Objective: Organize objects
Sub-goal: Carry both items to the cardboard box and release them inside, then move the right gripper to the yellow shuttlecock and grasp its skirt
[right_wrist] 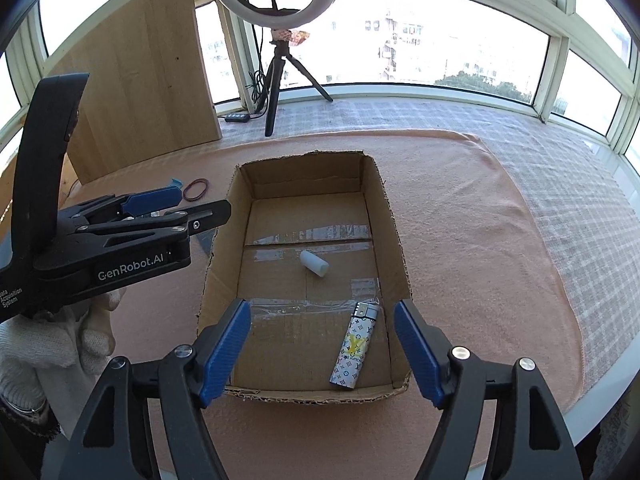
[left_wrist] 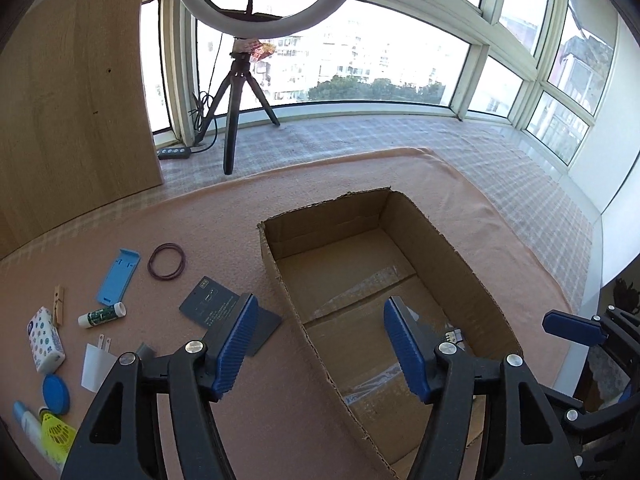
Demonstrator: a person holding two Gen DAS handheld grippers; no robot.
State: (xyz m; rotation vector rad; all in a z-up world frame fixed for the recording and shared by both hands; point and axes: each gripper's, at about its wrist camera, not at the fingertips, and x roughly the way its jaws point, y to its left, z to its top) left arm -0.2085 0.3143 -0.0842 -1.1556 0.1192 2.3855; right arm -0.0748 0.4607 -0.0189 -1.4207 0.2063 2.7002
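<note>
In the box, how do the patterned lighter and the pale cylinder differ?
The lighter is long, flat-sided and covered in a printed pattern with a metal top; the cylinder is short, round and plain pale blue-white. The lighter lies near the box's front wall, the cylinder mid-floor. Both lie on their sides, ungripped.

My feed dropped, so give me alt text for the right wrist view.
An open cardboard box on a peach cloth holds a patterned lighter near its front wall and a small white cylinder at mid-floor. The right tool hangs open above the box's near end, gripping nothing; the left tool reaches in from the left.
</note>
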